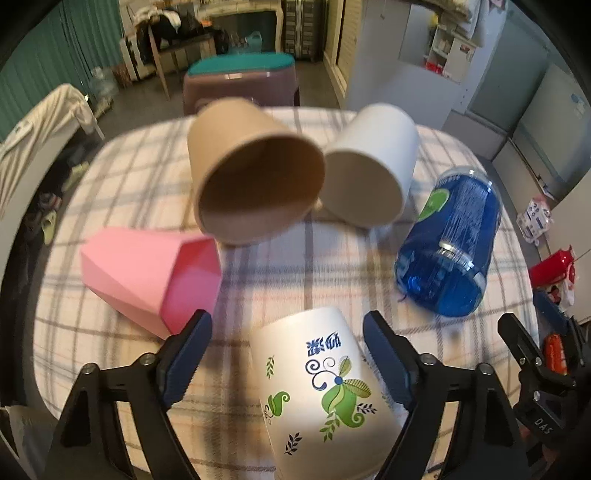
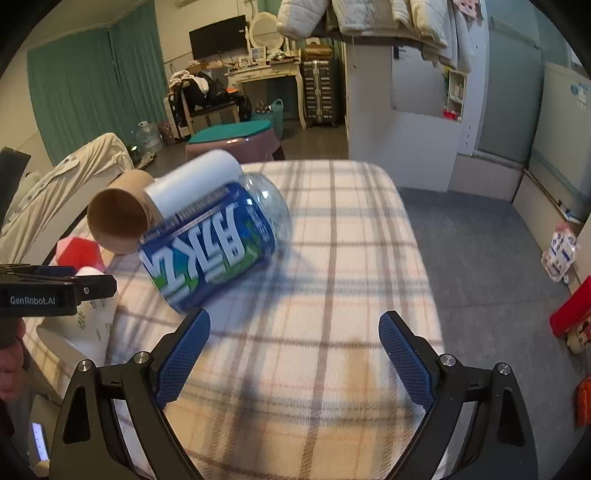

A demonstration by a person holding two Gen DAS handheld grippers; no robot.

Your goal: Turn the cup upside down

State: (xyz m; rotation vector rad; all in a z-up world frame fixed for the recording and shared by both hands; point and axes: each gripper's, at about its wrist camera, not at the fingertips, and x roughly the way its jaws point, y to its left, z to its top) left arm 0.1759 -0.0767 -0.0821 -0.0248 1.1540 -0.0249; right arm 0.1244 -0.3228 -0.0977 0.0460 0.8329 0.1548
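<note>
The left gripper [image 1: 286, 332] is spread apart around the printed white cup [image 1: 317, 387], which lies on its side at the near edge of the plaid bench [image 1: 295, 266], untouched; the right gripper [image 2: 293, 334] gapes over bare cloth near the blue bottle [image 2: 214, 243]

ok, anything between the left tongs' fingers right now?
Yes: the printed white cup sits between the open left tongs, untouched, with checked cloth beyond. The left wrist view shows it.

Likely a home bedroom: dressing table [image 2: 264, 72], mirror [image 2: 263, 27], hanging coats [image 2: 369, 14].
</note>
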